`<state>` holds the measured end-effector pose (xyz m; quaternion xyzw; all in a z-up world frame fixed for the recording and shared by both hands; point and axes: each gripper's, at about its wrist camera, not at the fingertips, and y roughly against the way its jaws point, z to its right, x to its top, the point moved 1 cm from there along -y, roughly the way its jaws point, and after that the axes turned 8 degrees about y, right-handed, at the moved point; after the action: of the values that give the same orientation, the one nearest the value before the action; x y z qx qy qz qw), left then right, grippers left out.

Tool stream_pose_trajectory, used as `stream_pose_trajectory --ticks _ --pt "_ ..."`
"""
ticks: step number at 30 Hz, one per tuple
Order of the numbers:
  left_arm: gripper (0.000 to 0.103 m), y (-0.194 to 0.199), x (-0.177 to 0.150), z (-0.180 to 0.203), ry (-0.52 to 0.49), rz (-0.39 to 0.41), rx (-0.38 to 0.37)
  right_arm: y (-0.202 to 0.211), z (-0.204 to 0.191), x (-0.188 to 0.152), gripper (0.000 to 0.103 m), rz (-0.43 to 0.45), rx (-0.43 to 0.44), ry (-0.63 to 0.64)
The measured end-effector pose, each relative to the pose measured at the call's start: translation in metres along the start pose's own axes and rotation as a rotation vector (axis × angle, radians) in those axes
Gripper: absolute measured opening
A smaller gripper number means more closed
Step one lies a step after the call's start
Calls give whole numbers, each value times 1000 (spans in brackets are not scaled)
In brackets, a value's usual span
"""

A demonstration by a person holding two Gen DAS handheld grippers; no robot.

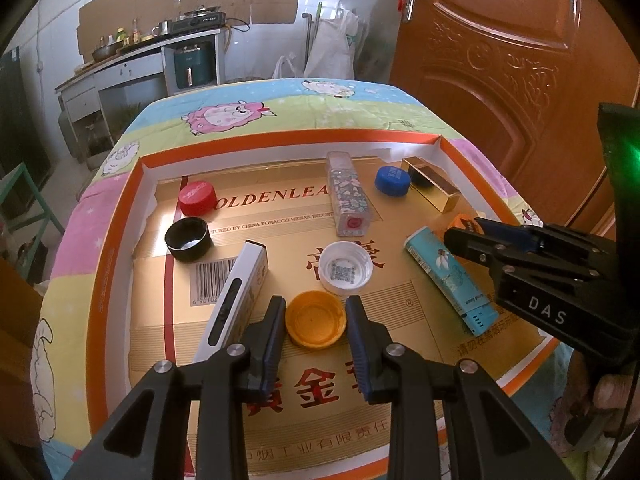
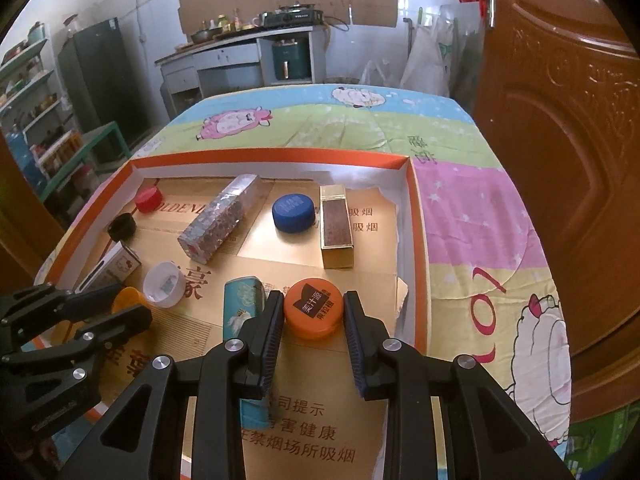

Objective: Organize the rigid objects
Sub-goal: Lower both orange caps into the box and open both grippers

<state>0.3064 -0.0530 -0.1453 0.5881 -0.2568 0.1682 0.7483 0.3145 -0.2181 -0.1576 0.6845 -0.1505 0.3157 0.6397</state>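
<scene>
Left gripper [image 1: 316,320] is clamping the yellow cap [image 1: 316,325] lower centre of the left wrist view, and right gripper [image 2: 312,316] is pinching the orange cap [image 2: 313,313] lower centre of the right wrist view, both inside the orange-rimmed tray [image 1: 120,248]. Shallow round caps are likely slipping or popping out if lifted askew, and the blue box [image 2: 244,308] touching the right gripper's left finger is risking a nudge. Readable: "OLDENLEA" and a barcode on the tray liner, "DAS" on the right gripper.

Right gripper [image 1: 466,230] hides most of orange cap [image 1: 464,222].
</scene>
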Motion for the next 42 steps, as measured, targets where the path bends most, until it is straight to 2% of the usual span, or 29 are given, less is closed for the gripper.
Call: stream_pose_trajectory --ticks 17,22,38,40,42 --pt "31 7 3 -1 17 43 -11 -4 -5 0 31 -12 -24 26" --pt "31 11 3 0 9 56 -2 -3 -5 0 37 -8 -26 27" --pt "31 29 2 -1 36 91 5 24 0 -4 39 33 -31 -14" --pt "31 33 1 -1 39 97 4 29 0 -6 45 42 -30 -22" --pt "31 37 0 0 43 103 6 35 -2 -8 48 49 -26 -26"
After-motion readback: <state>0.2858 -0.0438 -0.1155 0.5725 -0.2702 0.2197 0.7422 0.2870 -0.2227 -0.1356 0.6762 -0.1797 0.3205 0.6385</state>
